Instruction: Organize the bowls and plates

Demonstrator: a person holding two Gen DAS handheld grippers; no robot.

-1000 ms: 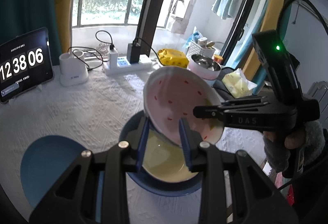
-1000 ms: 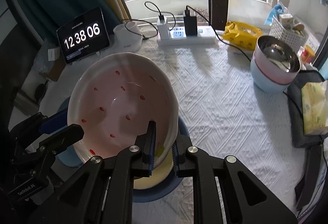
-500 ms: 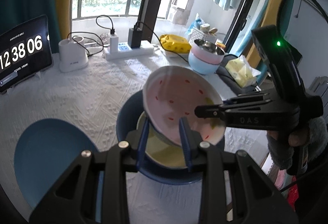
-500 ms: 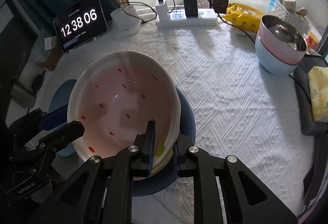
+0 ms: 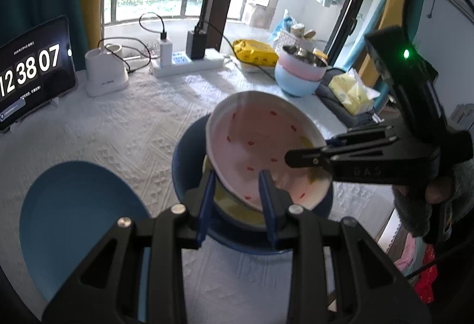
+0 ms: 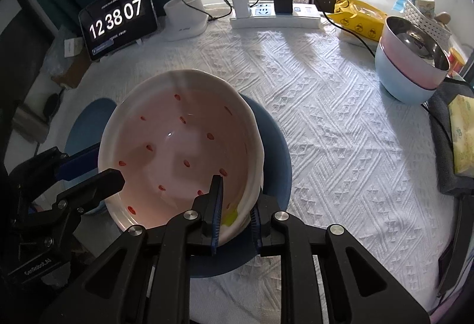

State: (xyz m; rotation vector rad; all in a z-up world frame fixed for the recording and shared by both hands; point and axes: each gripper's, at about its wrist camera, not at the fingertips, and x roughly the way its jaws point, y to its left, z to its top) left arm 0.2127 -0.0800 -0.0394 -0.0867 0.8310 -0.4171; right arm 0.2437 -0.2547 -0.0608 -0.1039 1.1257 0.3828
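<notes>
A pink plate with red seed marks [image 5: 260, 146] [image 6: 180, 152] is held tilted between both grippers, over a yellow plate [image 5: 237, 210] that lies in a dark blue plate [image 5: 189, 158] [image 6: 278, 155]. My left gripper [image 5: 237, 190] straddles the pink plate's near rim, its jaws a little apart around it. My right gripper [image 6: 237, 211] is shut on the plate's opposite rim and shows in the left wrist view [image 5: 308, 158]. A light blue plate [image 5: 80, 223] [image 6: 89, 122] lies on the cloth to the left.
Stacked blue and pink bowls with a steel bowl inside [image 6: 411, 63] [image 5: 299, 73] stand at the back right. A clock tablet [image 6: 118, 18], white charger base [image 6: 185, 18], power strip [image 6: 275, 15], yellow packet [image 6: 360, 18] and tissue pack [image 6: 462, 140] line the table edges.
The pink plate has come lower and flatter over the yellow plate, with both grippers still on its rims. Both cameras have risen, showing more of the table.
</notes>
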